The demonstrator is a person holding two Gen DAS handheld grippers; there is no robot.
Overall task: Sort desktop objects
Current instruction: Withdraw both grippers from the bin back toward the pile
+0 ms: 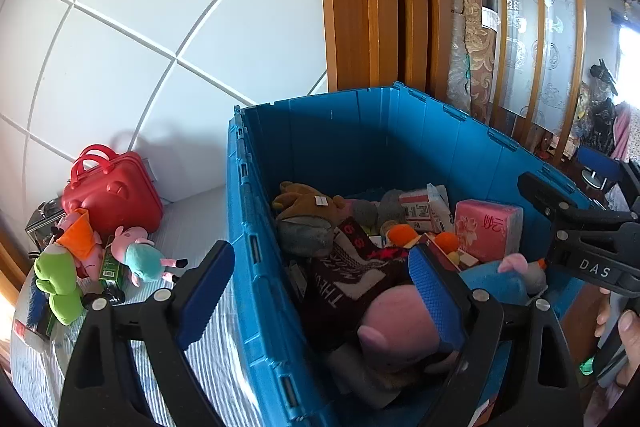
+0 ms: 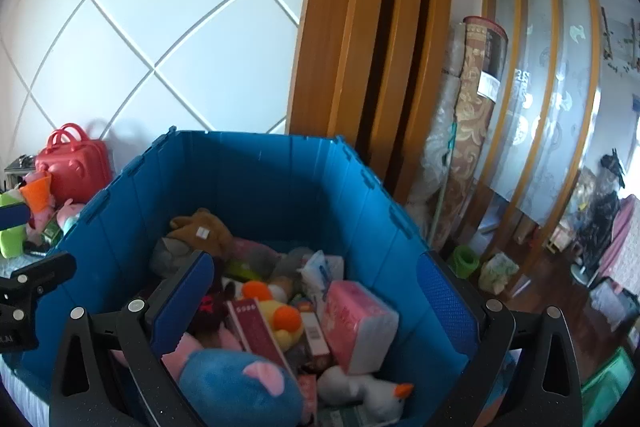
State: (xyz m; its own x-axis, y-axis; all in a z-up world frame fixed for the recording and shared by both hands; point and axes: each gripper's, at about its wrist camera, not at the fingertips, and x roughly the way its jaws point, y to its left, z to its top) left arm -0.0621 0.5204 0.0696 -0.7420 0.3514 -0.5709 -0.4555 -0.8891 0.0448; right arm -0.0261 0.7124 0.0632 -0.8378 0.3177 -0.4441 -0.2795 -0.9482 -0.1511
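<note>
A blue crate (image 1: 240, 195) (image 2: 260, 179) stands on a striped cloth, filled with plush toys and boxes. My left gripper (image 1: 320, 291) is open and straddles the crate's left wall: one finger hangs outside it, the other over a pink plush (image 1: 400, 319) inside. My right gripper (image 2: 314, 299) is open wide above the crate's contents, gripping nothing. Below it lie a pink tissue pack (image 2: 360, 323), a blue plush (image 2: 240, 383) and a white duck (image 2: 368, 395). Left of the crate sit a pig plush (image 1: 140, 255) and a green plush (image 1: 56, 279).
A red toy case (image 1: 112, 195) stands against the white wall behind the loose toys. A wooden door frame (image 2: 360, 47) and a rolled carpet (image 2: 472, 131) stand right of the crate. A person's hand (image 1: 628, 331) holds the right gripper's handle.
</note>
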